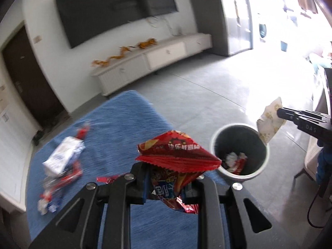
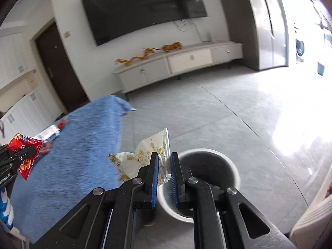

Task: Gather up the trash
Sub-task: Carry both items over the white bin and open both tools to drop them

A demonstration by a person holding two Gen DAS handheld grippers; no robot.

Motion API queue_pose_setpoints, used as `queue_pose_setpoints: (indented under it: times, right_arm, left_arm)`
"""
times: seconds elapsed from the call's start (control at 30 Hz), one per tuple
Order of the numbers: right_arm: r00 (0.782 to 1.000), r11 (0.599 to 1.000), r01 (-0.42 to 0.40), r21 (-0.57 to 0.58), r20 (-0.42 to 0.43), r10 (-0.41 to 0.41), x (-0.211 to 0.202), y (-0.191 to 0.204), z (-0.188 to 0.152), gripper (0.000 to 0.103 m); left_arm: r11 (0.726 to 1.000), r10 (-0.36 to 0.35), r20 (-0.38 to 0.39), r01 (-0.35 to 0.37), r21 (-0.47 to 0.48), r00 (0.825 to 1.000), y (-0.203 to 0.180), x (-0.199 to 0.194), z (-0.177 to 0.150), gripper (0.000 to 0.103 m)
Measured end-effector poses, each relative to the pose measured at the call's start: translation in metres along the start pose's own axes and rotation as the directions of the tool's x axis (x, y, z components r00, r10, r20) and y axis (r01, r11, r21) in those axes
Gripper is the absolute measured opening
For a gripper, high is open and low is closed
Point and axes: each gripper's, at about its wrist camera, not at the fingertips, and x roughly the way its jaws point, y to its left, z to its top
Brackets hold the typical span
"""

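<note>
1. A red snack bag is clamped between the fingers of the left gripper at lower centre of the left wrist view; the bag is crumpled and sticks up above the fingertips, over the blue cloth.
2. The same red bag is seen at the left edge of the right wrist view, pinched by the left gripper.
3. A white wrapper with gold print is held in the narrow gap of the right gripper, lower centre of the right wrist view; blue pads are pressed on it from both sides.
4. In the left wrist view the white wrapper is seen at right of frame, hanging from the right gripper just above the far rim of the trash bin.
5. The bin, dark inside with a white rim, stands on the grey floor just beside the cloth-covered counter; crumpled white paper and a red scrap lie at its bottom.
6. More trash is left on the blue cloth at left of the left wrist view: a white and blue carton, red wrappers, a small red piece; details are blurred.
7. In the background, upper part of both views, a wall TV and a low white cabinet are seen.
</note>
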Motion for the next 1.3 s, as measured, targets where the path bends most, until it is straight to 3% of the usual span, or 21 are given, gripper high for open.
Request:
queue_pose_setpoints:
  times: [0.3,0.53,0.63,0.73,0.93,1.1,1.3]
  right_arm:
    - [0.996,0.995,0.062,0.079,-0.068,-0.056,0.033,-0.055,-0.011,0.011]
    - [0.988,0.990,0.103,0.099,-0.125,-0.090,0.067,-0.084,-0.013,0.011]
    - [0.985,0.989,0.111,0.098,-0.146,-0.096,0.079,-0.090,-0.014,0.013]
    - [0.977,0.988,0.130,0.086,-0.181,-0.113,0.093,-0.094,-0.016,0.014]
    - [0.965,0.982,0.163,0.095,-0.225,-0.139,0.103,-0.099,-0.026,0.029]
    - [0.961,0.978,0.180,0.106,-0.233,-0.152,0.097,-0.100,-0.032,0.030]
    - [0.962,0.975,0.194,0.108,-0.217,-0.168,0.082,-0.097,-0.029,0.032]
  left_arm:
    - [0.978,-0.167,-0.125,0.181,0.104,0.978,-0.091,0.081,0.044,0.023]
    - [0.962,-0.249,-0.201,0.265,0.059,0.948,-0.130,0.142,0.071,0.023]
    - [0.956,-0.279,-0.231,0.291,0.021,0.932,-0.137,0.162,0.074,0.025]
    - [0.950,-0.305,-0.252,0.310,-0.021,0.918,-0.139,0.176,0.073,0.035]
    - [0.935,-0.355,-0.266,0.344,-0.089,0.896,-0.131,0.191,0.070,0.042]
    - [0.936,-0.353,-0.270,0.336,-0.109,0.896,-0.128,0.194,0.070,0.049]
    - [0.915,-0.402,-0.276,0.374,-0.152,0.873,-0.121,0.195,0.068,0.052]
